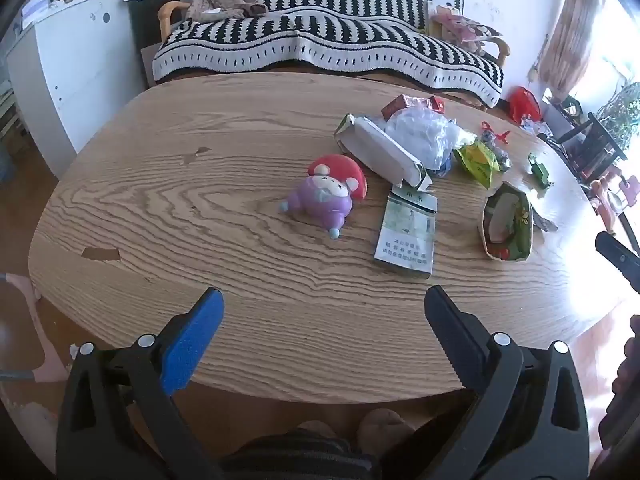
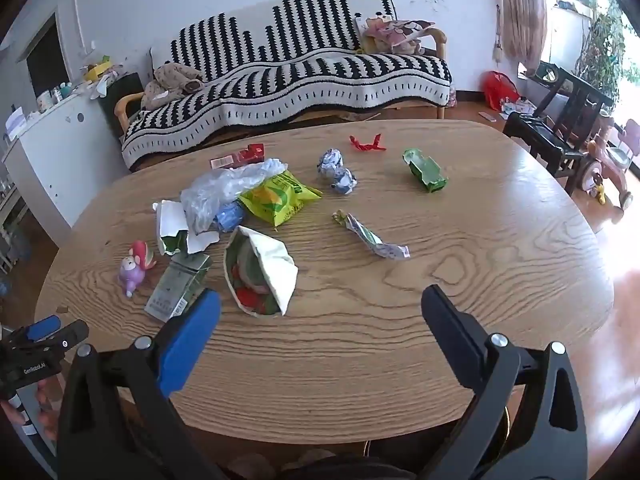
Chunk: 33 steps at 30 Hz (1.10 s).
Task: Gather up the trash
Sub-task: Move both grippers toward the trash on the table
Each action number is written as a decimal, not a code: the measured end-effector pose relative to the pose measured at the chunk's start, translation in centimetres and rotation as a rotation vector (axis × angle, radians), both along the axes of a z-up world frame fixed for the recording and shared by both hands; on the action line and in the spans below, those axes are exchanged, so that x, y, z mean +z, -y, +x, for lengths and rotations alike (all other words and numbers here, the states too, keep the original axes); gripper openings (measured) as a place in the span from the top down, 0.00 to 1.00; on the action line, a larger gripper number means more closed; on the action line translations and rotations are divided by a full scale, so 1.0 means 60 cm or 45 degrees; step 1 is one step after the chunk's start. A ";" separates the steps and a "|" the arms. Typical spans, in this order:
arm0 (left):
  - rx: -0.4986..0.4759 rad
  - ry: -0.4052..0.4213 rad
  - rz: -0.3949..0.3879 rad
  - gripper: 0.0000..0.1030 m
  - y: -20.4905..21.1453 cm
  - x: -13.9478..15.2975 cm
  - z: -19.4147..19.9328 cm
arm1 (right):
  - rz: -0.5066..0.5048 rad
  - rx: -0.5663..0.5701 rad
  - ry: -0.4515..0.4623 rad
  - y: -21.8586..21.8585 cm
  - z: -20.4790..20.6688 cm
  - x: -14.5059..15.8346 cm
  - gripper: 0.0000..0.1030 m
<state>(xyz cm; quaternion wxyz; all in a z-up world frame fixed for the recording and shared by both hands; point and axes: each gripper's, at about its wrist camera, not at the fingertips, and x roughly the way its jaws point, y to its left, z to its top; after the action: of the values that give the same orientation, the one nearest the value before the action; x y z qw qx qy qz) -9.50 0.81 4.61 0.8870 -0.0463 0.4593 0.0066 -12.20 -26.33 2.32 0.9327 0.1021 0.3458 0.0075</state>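
Note:
Trash lies scattered on a wooden oval table (image 1: 200, 184) (image 2: 480, 300). A flattened green cigarette pack (image 1: 408, 232) (image 2: 178, 284), a torn white carton (image 1: 380, 152) (image 2: 172, 226), a clear plastic bag (image 1: 424, 132) (image 2: 224, 192), a yellow-green snack bag (image 1: 478, 158) (image 2: 280, 198) and an opened paper wrapper (image 1: 508, 224) (image 2: 260, 276) cluster together. A twisted wrapper (image 2: 372, 238), crumpled blue-white balls (image 2: 336, 170), a green box (image 2: 426, 170) and a red scrap (image 2: 366, 143) lie farther right. My left gripper (image 1: 324, 304) is open above the near edge. My right gripper (image 2: 320, 304) is open, empty, near the paper wrapper.
A purple and red toy figure (image 1: 328, 196) (image 2: 134, 268) lies left of the trash. A red cigarette box (image 1: 412, 104) (image 2: 240, 156) sits at the far edge. Behind the table stands a sofa with a striped blanket (image 1: 320, 40) (image 2: 300, 76); a white cabinet (image 1: 72, 80) is left, dark chairs (image 2: 560, 128) right.

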 end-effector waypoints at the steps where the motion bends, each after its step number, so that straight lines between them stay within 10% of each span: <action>1: -0.001 0.000 0.001 0.05 0.001 0.000 -0.001 | 0.002 -0.002 -0.003 0.000 0.000 -0.003 0.05; 33: -0.020 -0.059 -0.017 0.05 0.012 -0.033 0.007 | -0.059 -0.040 -0.068 -0.001 0.004 -0.033 0.05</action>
<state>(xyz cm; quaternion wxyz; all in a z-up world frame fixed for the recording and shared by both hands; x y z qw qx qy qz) -9.10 0.10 2.61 0.8758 -0.0483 0.4803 -0.0023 -11.98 -26.26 0.33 0.9253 0.0863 0.3689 -0.0180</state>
